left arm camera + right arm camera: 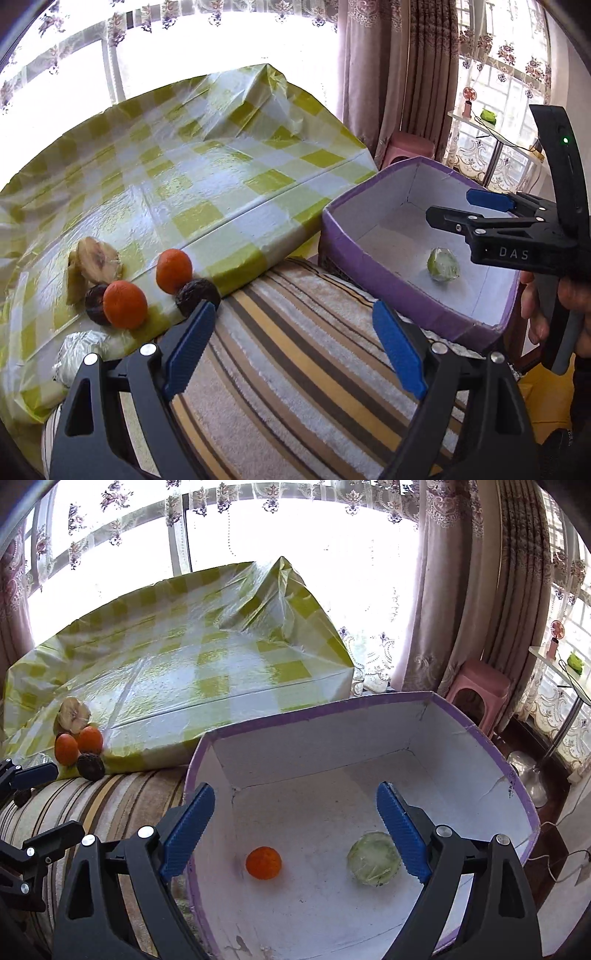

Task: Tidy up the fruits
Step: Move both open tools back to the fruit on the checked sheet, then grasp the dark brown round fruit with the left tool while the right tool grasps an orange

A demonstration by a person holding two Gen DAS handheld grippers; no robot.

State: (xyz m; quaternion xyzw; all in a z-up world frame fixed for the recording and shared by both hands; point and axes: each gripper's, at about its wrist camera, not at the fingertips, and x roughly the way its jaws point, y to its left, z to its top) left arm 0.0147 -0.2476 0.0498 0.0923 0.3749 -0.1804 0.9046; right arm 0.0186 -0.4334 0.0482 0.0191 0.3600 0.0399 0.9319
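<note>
The box [369,738] holds an orange [263,863] between the right gripper [295,834]'s spread, empty fingers and a wrapped green fruit [373,858] by its right finger; the left gripper [295,354] gapes empty too.

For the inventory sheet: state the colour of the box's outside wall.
Purple outside, white inside: the box shows it best in the left wrist view.

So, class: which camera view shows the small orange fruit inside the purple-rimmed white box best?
The right wrist view: the small orange fruit lies fully visible on the floor of the purple-rimmed white box. In the left wrist view the box's near wall hides it; only the wrapped green fruit shows.
</note>
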